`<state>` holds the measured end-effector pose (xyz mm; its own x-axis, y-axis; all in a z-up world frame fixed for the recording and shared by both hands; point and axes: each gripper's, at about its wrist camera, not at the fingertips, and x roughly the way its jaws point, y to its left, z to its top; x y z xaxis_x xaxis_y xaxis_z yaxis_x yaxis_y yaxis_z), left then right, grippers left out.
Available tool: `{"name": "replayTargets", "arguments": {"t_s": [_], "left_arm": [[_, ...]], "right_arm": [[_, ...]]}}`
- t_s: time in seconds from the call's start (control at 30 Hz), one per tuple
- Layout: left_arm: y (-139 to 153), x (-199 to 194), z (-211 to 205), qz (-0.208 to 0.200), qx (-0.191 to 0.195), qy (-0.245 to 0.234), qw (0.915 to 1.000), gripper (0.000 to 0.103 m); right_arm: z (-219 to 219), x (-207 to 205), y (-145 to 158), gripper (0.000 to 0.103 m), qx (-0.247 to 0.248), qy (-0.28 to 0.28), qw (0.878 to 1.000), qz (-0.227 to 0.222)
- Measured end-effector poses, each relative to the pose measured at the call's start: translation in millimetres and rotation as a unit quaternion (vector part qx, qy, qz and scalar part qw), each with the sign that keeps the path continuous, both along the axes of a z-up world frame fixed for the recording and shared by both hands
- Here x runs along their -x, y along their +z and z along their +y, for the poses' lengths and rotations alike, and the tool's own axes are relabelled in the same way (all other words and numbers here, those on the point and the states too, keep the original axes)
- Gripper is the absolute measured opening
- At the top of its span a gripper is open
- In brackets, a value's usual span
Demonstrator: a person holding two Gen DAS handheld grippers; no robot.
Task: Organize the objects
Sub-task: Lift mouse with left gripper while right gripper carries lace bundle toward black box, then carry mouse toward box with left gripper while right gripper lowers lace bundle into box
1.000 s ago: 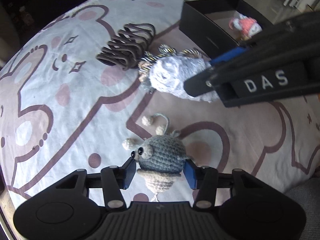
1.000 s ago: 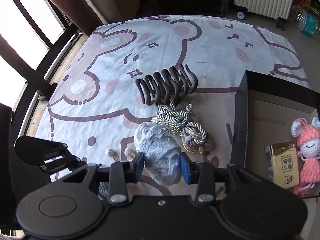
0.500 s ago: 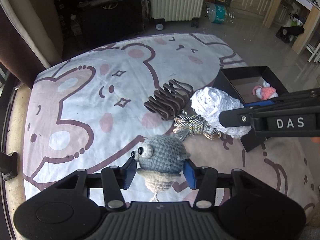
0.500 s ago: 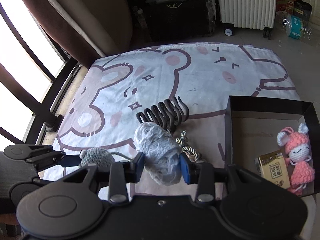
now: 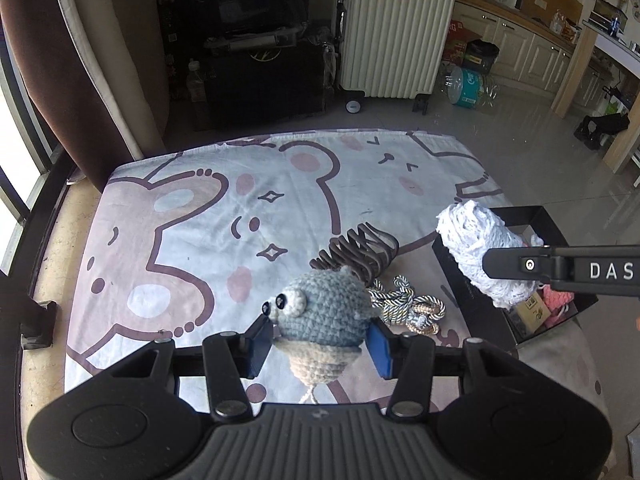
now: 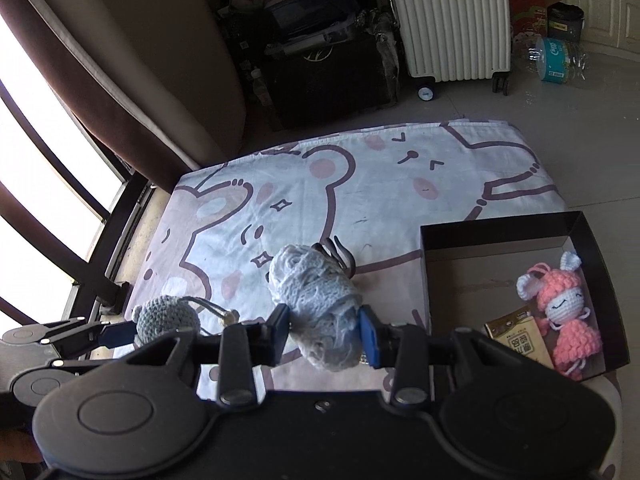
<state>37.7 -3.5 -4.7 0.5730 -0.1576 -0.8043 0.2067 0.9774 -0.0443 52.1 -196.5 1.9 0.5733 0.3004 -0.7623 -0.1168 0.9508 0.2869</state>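
Crocheted things are in both our grippers, clear of the bear-print sheet (image 5: 192, 240). Our left gripper (image 5: 320, 338) has its blue pads pressed on the flanks of a grey-blue crocheted mouse (image 5: 324, 308) with bead eyes and a cream cone below; the cone's string runs out of sight behind the gripper body. Our right gripper (image 6: 324, 330) is clamped, jaws fairly narrow, on a pale lacy yarn bundle (image 6: 316, 304), whose lower end droops past the pads.

The bundle hides most of the brown clip-like coil (image 5: 360, 254) in the right wrist view, and the twisted cord (image 5: 408, 306) shows only in the left wrist view. The black box (image 6: 500, 232) is cut off by the right gripper in the left wrist view; inside it we see a pink knitted doll (image 6: 564, 308) and a gold carton (image 6: 520, 340), its lettering unreadable.

A second ago both toys were low over the sheet, the bundle close above the cord. Now both sit higher, more of the room and the ribbed radiator (image 5: 396, 32) shows, and the bundle hangs over the box's near corner.

The coil is glossy, looped ribs; the cord shiny and braided; the sheet soft and wrinkled.
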Motion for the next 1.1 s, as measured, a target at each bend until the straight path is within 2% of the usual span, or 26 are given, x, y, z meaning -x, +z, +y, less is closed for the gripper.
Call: {"name": "replayTargets", "arguments": {"t_s": [0.4,0.7,0.9,1.1], "left_arm": [[19.5,8.7,-10.4,-0.027,0.018,0.013,0.9994,0.051],[30.4,10.8,-30.3,-0.054,0.041,0.005,0.9977,0.051],[32.3,10.6,-53.5,-0.06,0.058,-0.016,0.9964,0.051],[31.1,7.7,-74.4,-0.063,0.071,-0.03,0.995,0.051]], "right_arm": [[-20.1,13.6,25.6,0.038,-0.009,-0.026,0.999,-0.03],[-52.6,19.4,37.0,0.038,-0.024,-0.069,0.996,-0.052],[-77.2,20.6,35.5,0.038,-0.036,-0.1,0.993,-0.055],[-102.0,18.8,20.4,0.038,-0.05,-0.131,0.989,-0.038]]}}
